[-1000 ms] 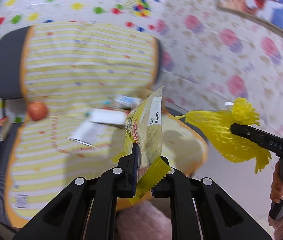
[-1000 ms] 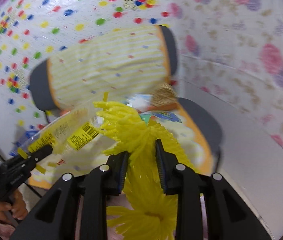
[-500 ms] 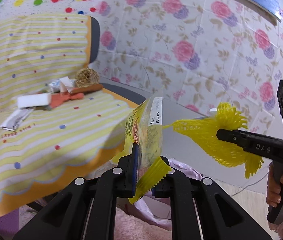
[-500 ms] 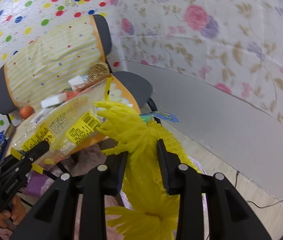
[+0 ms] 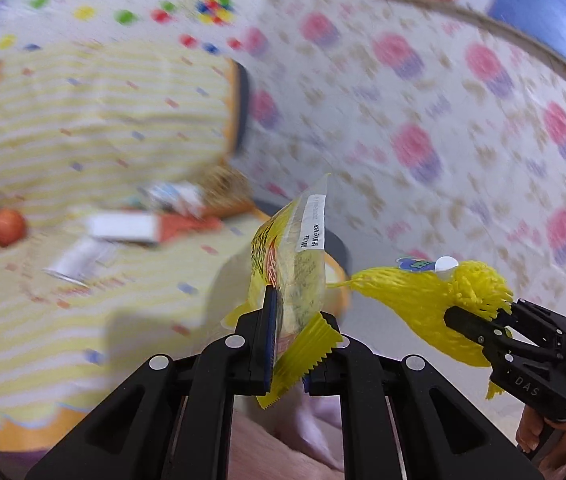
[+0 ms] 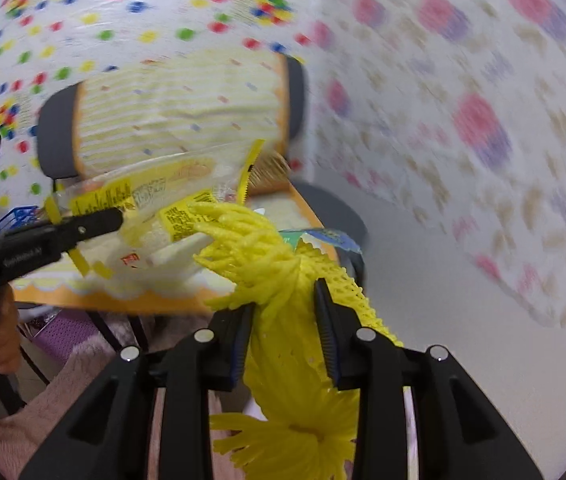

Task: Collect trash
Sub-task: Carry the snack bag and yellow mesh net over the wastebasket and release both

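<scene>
Both views have swung back toward the chair at 10 o'clock (blurred), left gripper clamped on wrapper, right gripper on net; neither binned.

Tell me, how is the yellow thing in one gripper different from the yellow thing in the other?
The snack wrapper is flat, printed plastic film with a barcode label; the foam net is soft open mesh with frayed ends. The left gripper holds the wrapper upright by its bottom edge, while the right gripper squeezes the net around its middle. The wrapper is partly see-through; the net is solid yellow. Both are yellow trash, held clear of the chair.
</scene>
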{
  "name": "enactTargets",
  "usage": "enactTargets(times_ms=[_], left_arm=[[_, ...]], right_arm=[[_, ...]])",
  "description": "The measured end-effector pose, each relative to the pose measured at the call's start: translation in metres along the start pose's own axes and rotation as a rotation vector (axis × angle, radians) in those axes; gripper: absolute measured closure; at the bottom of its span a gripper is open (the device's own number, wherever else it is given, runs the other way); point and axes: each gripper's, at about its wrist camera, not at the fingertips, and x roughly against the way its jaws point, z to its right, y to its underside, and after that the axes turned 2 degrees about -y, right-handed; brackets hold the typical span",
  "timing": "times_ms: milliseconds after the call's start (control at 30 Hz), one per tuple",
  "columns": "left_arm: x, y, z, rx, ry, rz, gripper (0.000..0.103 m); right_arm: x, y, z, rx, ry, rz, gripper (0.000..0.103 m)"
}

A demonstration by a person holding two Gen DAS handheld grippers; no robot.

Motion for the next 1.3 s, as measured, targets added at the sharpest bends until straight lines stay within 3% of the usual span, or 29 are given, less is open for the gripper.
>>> enactTargets(times_ms=[167,333,433,600,800,900,1033,1167,1233,1300], left_arm=[[0.017,-0.018,-0.04,0.036,-0.182,0.053,0.092],[0.012,-0.018,-0.072,0.112,-0.244,0.019,0.092],[0.005,-0.016,-0.07,0.102,-0.203,-0.003,0.092],[-0.018,0.0,-0.032,0.054,-0.064,-0.057,0.092],[-0.042,0.035,0.024,-0.03,0.127,-0.124,0.092],[-0.053,0.045,0.044,-0.025,0.216,-0.169,0.092],[-0.068,0.057,0.077,-0.111,0.244,-0.233,0.092],[-0.087,0.063,0.092,-0.134,0.278,-0.314,0.088],[-0.099,0.065,0.096,-0.143,0.278,-0.344,0.081],[-0.11,0.068,0.098,-0.142,0.28,-0.378,0.065]], right_arm=[[-0.066,-0.052,-0.031,0.087,-0.098,0.055,0.073],[-0.122,-0.077,-0.047,0.075,-0.166,0.013,0.073],[-0.109,-0.078,-0.039,0.012,-0.216,0.013,0.073],[-0.063,-0.052,-0.008,-0.035,-0.097,-0.009,0.073],[-0.017,0.011,0.039,-0.186,0.098,-0.138,0.072],[-0.005,0.033,0.057,-0.286,0.136,-0.202,0.071],[-0.002,0.059,0.07,-0.335,0.209,-0.285,0.071],[-0.01,0.082,0.088,-0.412,0.204,-0.34,0.07],[-0.018,0.09,0.093,-0.43,0.185,-0.351,0.065],[-0.031,0.095,0.098,-0.439,0.175,-0.381,0.055]])
